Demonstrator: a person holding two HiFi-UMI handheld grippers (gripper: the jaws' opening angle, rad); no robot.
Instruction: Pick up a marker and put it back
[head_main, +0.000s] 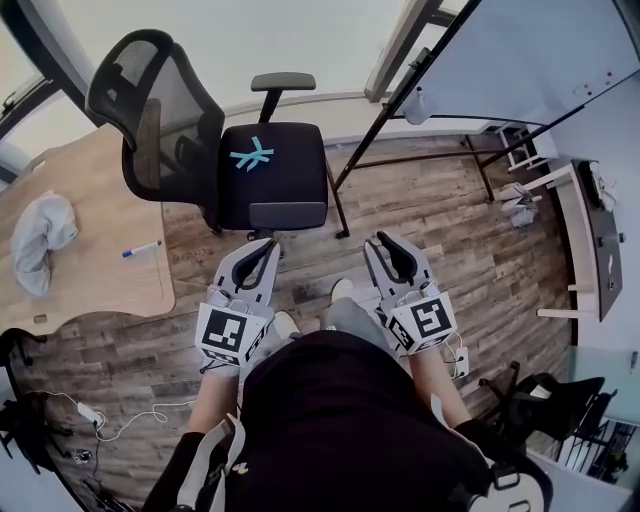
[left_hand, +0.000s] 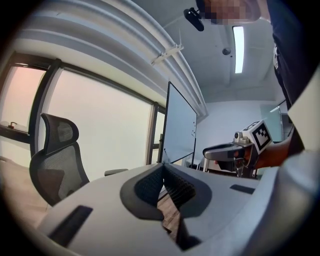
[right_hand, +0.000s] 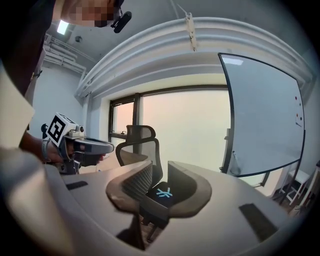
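Note:
A blue-capped marker (head_main: 141, 249) lies on the wooden desk (head_main: 95, 270) at the left, well away from both grippers. I hold the two grippers side by side at waist height over the floor, pointing toward the chair. The left gripper (head_main: 262, 250) (left_hand: 162, 169) has its ribbed pads meeting at the tips, shut on nothing. On the right gripper (head_main: 390, 248) (right_hand: 159, 172) a gap shows between the pads, with nothing in it. The marker shows in neither gripper view.
A black mesh office chair (head_main: 250, 160) with a blue tape cross (head_main: 252, 155) on its seat stands straight ahead. A whiteboard (head_main: 530, 60) on a black stand is at the right. A grey cloth (head_main: 42, 238) lies on the desk. Cables trail on the floor (head_main: 120, 420).

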